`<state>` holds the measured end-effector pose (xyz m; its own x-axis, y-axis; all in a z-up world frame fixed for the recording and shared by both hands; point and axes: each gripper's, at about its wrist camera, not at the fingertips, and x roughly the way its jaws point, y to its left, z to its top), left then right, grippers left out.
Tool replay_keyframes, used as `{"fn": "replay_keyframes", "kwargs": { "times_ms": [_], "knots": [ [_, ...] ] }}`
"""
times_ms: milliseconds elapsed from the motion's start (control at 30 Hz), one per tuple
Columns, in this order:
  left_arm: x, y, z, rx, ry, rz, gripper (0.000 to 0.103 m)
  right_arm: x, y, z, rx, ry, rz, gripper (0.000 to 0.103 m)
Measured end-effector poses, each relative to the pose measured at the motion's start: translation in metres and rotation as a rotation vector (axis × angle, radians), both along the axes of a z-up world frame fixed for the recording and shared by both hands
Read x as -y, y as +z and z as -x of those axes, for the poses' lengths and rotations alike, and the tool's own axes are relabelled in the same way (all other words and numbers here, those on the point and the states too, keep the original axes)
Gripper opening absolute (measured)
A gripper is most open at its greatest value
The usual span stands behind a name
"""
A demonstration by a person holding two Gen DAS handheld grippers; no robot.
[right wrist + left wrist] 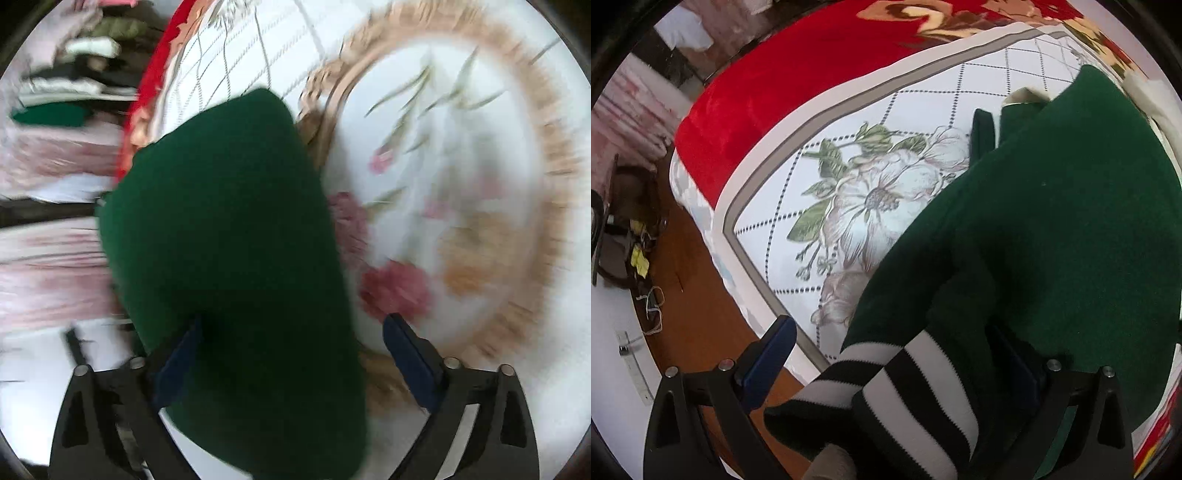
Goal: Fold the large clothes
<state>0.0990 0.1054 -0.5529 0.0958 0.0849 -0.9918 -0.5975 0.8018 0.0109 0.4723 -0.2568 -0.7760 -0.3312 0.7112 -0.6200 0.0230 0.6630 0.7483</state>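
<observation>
Green jacket (1052, 221) drapes across floral bedsheet (886, 155).

Left gripper (897, 354): my jaws stand wide apart. The left finger's blue pad (770, 363) is bare and in full view; the right finger is mostly covered by green cloth, with only its black base showing. Whether that pad touches the cloth I cannot tell.

Right gripper (295, 354): my jaws also stand wide apart. The right finger's blue pad (412, 363) is bare. The left finger's pad lies against the edge of the green cloth. View blurred; contact uncertain.
</observation>
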Motion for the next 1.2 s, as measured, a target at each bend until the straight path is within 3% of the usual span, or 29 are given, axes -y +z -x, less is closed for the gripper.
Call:
{"fn": "replay_keyframes", "kwargs": {
  "times_ms": [33,133,200,300,367,467,500,567,700,833,933,967,1067,1100,1133,1167,1200],
  "knots": [
    [-0.002,0.000,-0.003,0.003,-0.004,-0.003,0.103,-0.004,-0.015,-0.002,-0.075,-0.002,-0.080,0.103],
    [-0.007,0.001,-0.006,-0.006,-0.008,-0.029,0.103,-0.018,-0.017,0.004,-0.033,0.001,-0.126,0.100],
    [-0.011,0.006,-0.010,-0.003,-0.010,-0.063,0.103,-0.009,-0.012,0.008,-0.026,-0.092,-0.100,0.061],
    [-0.014,0.025,-0.017,0.041,0.003,-0.076,0.103,0.018,0.010,0.019,-0.038,-0.246,-0.094,0.046],
    [-0.012,0.046,-0.021,0.087,0.019,-0.077,0.103,0.047,0.023,0.040,-0.056,-0.354,-0.084,0.045],
    [0.007,0.073,-0.028,0.144,0.015,-0.069,0.103,0.118,0.038,0.084,-0.077,-0.558,0.015,0.049],
    [0.015,0.079,-0.031,0.159,0.008,-0.065,0.103,0.136,0.043,0.094,-0.065,-0.553,0.106,0.064],
    [0.034,0.081,-0.042,0.177,-0.018,-0.068,0.103,0.181,0.054,0.102,-0.071,-0.467,0.282,0.084],
    [0.050,0.066,-0.070,0.162,-0.038,-0.100,0.103,0.220,0.094,0.104,0.041,-0.439,0.412,0.084],
    [0.040,0.032,-0.078,0.078,0.005,-0.110,0.103,0.235,0.161,0.082,0.206,-0.437,0.412,0.084],
    [0.018,0.015,-0.066,0.046,0.064,-0.081,0.103,0.193,0.189,0.055,0.286,-0.317,0.293,0.078],
    [0.011,0.011,-0.061,0.036,0.085,-0.078,0.103,0.167,0.195,0.047,0.290,-0.267,0.256,0.069],
    [-0.007,0.005,-0.051,0.024,0.131,-0.072,0.103,0.066,0.162,0.012,0.232,-0.149,0.162,0.049],
    [-0.008,0.004,-0.050,0.024,0.138,-0.069,0.103,0.043,0.159,0.011,0.238,-0.124,0.172,0.041],
    [-0.011,0.003,-0.050,0.021,0.140,-0.065,0.103,0.022,0.145,0.000,0.261,-0.083,0.223,0.039],
    [-0.011,0.004,-0.050,0.024,0.136,-0.064,0.103,0.009,0.150,0.003,0.271,-0.056,0.258,0.039],
    [-0.011,0.005,-0.050,0.027,0.129,-0.067,0.103,-0.006,0.131,-0.004,0.271,-0.019,0.325,0.038]
  ]
}}
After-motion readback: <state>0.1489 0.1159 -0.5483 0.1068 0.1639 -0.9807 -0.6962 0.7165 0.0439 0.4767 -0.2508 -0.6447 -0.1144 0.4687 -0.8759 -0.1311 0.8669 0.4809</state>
